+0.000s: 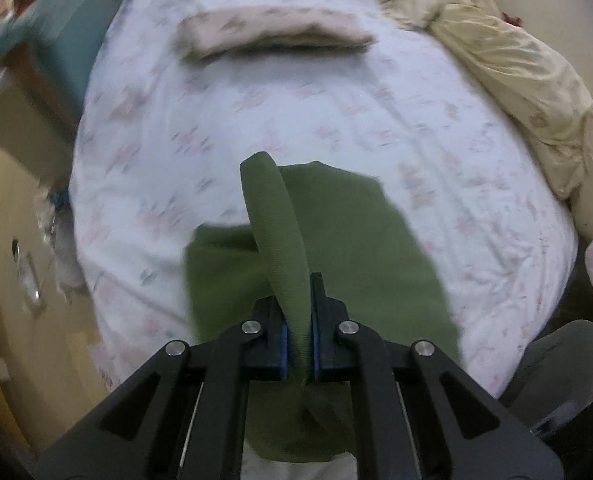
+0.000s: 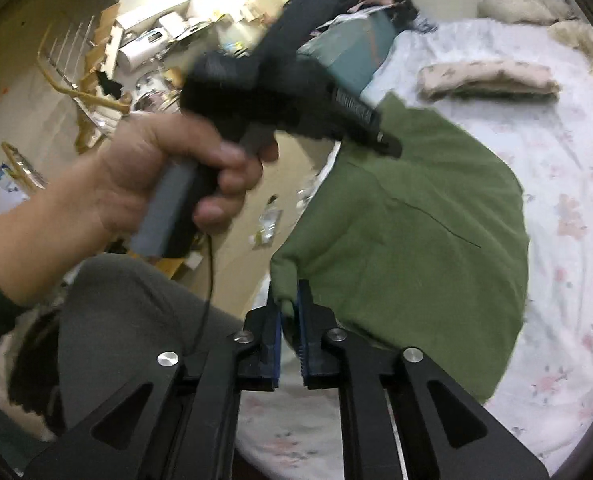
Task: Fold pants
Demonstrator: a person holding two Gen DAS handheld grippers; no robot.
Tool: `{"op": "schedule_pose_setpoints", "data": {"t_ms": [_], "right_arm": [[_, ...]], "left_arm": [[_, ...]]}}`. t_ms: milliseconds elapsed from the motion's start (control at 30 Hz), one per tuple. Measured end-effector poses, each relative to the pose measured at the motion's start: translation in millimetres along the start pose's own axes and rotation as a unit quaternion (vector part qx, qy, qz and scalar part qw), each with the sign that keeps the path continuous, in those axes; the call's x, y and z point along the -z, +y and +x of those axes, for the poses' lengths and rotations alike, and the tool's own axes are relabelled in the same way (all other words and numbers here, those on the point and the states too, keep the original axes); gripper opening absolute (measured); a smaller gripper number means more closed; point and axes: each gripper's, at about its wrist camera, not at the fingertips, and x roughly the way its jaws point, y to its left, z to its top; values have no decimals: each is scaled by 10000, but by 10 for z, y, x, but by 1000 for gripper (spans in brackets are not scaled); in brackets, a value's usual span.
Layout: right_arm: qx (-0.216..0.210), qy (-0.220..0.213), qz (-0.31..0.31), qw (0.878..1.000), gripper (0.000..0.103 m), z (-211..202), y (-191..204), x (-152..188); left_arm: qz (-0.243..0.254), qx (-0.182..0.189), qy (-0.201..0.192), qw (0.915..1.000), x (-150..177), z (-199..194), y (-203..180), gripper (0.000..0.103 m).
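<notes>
Green pants lie on a white floral bed sheet. My left gripper is shut on a ribbed green band of the pants, which arches up from the fingers. In the right wrist view the pants spread flat, and a person's hand holds the left gripper over their far edge. My right gripper sits at the near left corner of the pants. Its jaws stand slightly apart with the fabric corner between them, and a gap shows behind it.
A folded floral cloth lies further up the bed. A cream blanket is bunched along the right side. A teal cushion sits at the bed's left edge. The person's grey-clad knee is close by, with a cluttered floor beyond.
</notes>
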Motion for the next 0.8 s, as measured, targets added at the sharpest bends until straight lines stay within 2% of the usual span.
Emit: {"op": "schedule_pose_setpoints", "data": {"t_ms": [33, 67, 133, 167, 200, 233, 333, 367, 467, 567, 633, 700, 767, 800], "right_arm": [[24, -12, -102, 9999, 22, -65, -32, 1], [176, -109, -189, 9996, 43, -169, -115, 9], [592, -380, -25, 9975, 72, -346, -385, -6], [634, -433, 134, 9970, 73, -385, -490, -28], [699, -468, 387, 9957, 73, -420, -664, -58], [948, -441, 584, 9928, 67, -402, -835, -90], [1447, -47, 498, 9882, 27, -165, -995, -100], [1424, 71, 499, 9885, 24, -60, -1050, -74], [1379, 360, 248, 9895, 24, 276, -1010, -12], [1614, 492, -137, 9856, 25, 424, -867, 11], [1445, 584, 33, 9878, 25, 463, -928, 67], [1373, 647, 100, 9884, 25, 543, -972, 95], [1699, 856, -197, 9815, 25, 665, -928, 146], [1815, 933, -336, 9784, 25, 718, -904, 169]], "left_arm": [[-76, 36, 9, 10000, 28, 21, 84, 6], [-149, 69, -3, 9999, 60, 29, 164, 6], [-265, 99, -67, 9996, 98, 22, 301, 6], [-329, 105, -81, 9994, 115, 18, 376, 6], [-383, 80, -60, 9992, 130, 32, 438, 6], [-413, 35, -26, 9991, 131, 56, 493, 6], [-552, 11, 95, 9984, 123, 185, 619, 6], [-546, 62, 165, 9984, 119, 247, 628, 6], [-506, -12, 304, 9983, 134, 382, 595, 7], [-329, -391, 249, 9984, 139, 430, 543, 11], [-425, -669, 379, 9961, 163, 524, 603, 11], [-494, -769, 458, 9948, 185, 582, 633, 13], [-574, -958, 497, 9925, 207, 602, 613, 27], [-556, -1216, 490, 9898, 220, 594, 601, 41]]}}
